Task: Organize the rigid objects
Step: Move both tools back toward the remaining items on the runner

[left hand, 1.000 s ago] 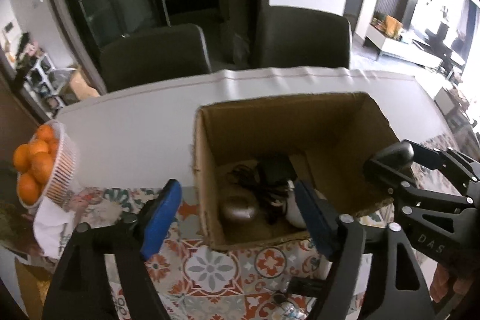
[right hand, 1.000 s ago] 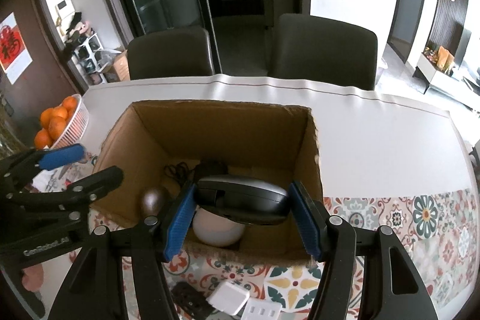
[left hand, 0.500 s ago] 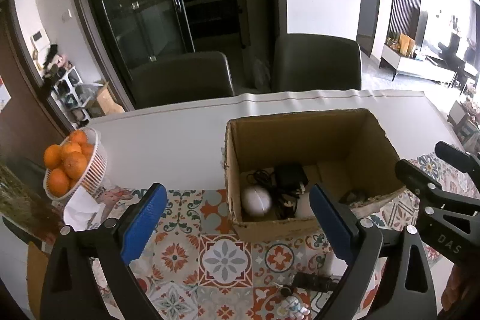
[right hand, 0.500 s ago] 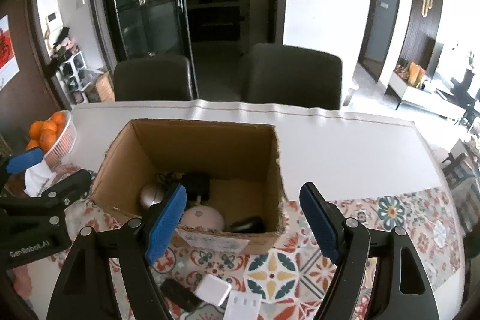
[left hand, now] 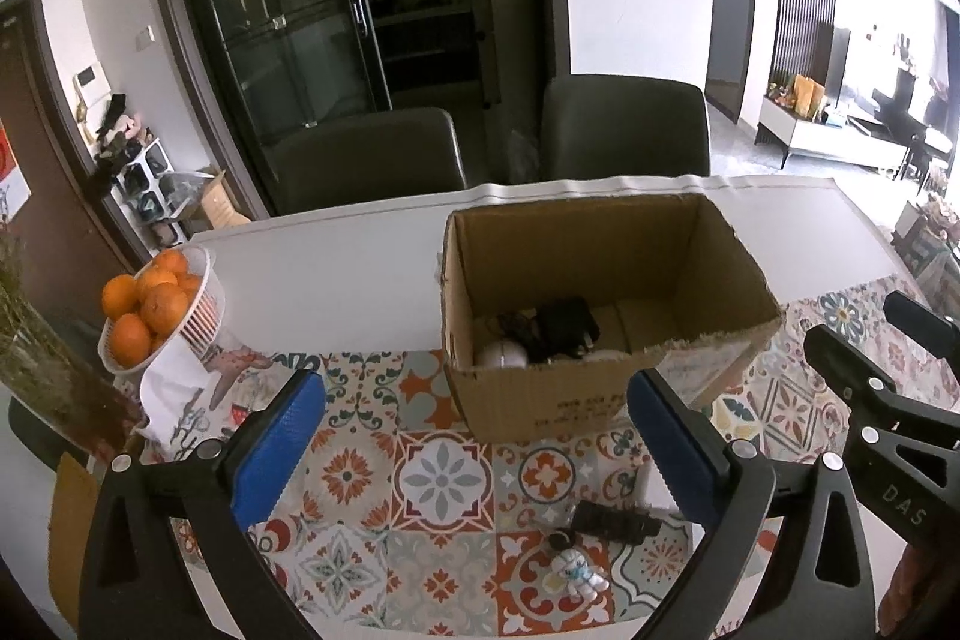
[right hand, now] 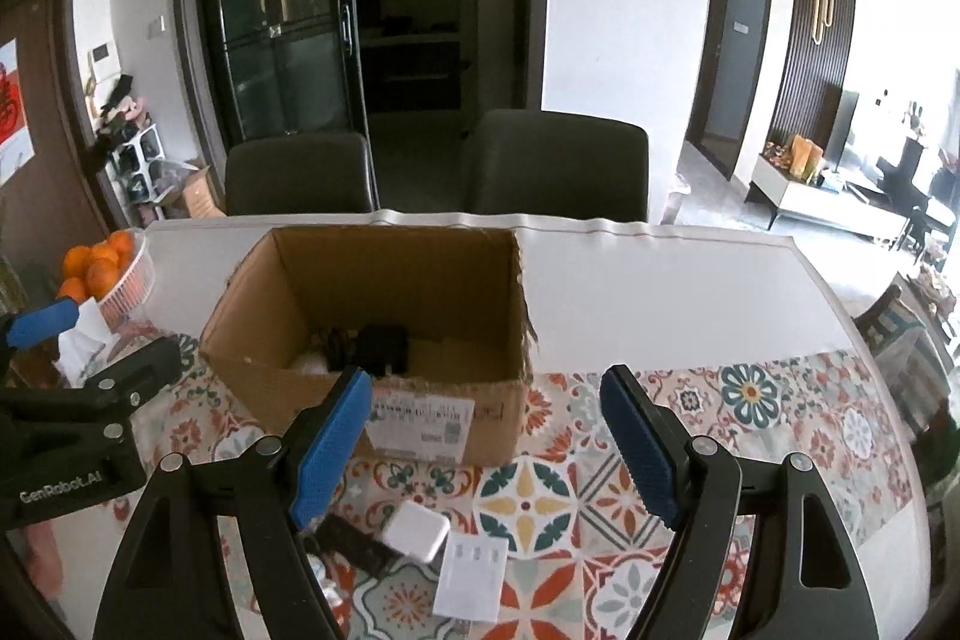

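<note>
An open cardboard box [left hand: 540, 400] [right hand: 390, 268] stands on the patterned tablecloth. Inside it I see a black adapter with a cable [left hand: 567, 322] [right hand: 384, 346] and a white round thing [left hand: 501, 355]. My left gripper [left hand: 474, 382] hovers before the box, its jaws opening, nothing between them. My right gripper [right hand: 486, 379] is open and empty, also back from the box. On the cloth near me lie a white cube charger [right hand: 417, 529], a flat white block [right hand: 471, 571], a black bar [left hand: 612, 520] and a small figurine [left hand: 576, 574].
A white basket of oranges [left hand: 156, 310] [right hand: 102, 268] sits at the table's left edge beside white tissue [left hand: 171, 388]. Two dark chairs [left hand: 366, 160] [left hand: 624, 124] stand behind the table. A bare white table strip [right hand: 660, 292] lies right of and behind the box.
My right gripper let go of a dark rounded thing over the box and opened. Both grippers drew back and rose, so the box looks smaller. The left jaws widened.
</note>
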The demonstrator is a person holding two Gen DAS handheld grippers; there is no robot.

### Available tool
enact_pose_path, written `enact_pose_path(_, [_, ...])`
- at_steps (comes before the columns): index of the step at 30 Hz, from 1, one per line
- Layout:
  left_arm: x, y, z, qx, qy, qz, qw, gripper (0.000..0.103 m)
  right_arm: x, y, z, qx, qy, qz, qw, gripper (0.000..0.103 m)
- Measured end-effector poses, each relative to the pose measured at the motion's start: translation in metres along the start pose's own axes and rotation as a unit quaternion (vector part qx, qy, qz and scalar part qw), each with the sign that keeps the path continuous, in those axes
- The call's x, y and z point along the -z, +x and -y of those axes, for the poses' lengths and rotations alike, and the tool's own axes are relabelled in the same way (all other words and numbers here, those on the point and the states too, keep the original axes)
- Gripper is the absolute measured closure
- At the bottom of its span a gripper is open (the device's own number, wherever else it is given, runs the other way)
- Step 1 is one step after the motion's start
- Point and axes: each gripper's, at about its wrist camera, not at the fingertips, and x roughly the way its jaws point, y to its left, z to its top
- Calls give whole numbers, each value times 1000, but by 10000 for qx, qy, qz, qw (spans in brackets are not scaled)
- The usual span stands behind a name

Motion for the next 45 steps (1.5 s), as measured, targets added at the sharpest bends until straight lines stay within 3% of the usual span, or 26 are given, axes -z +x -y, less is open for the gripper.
enact_pose_path(13, [40, 0, 9, 66, -11, -271, 9996, 0, 38, -1, 5, -60, 90, -118, 9999, 24])
enact_pose_path(45, [125, 67, 22, -69, 160, -1301, 9914, 1, 123, 60, -5, -126, -93, -1196, 9927, 25])
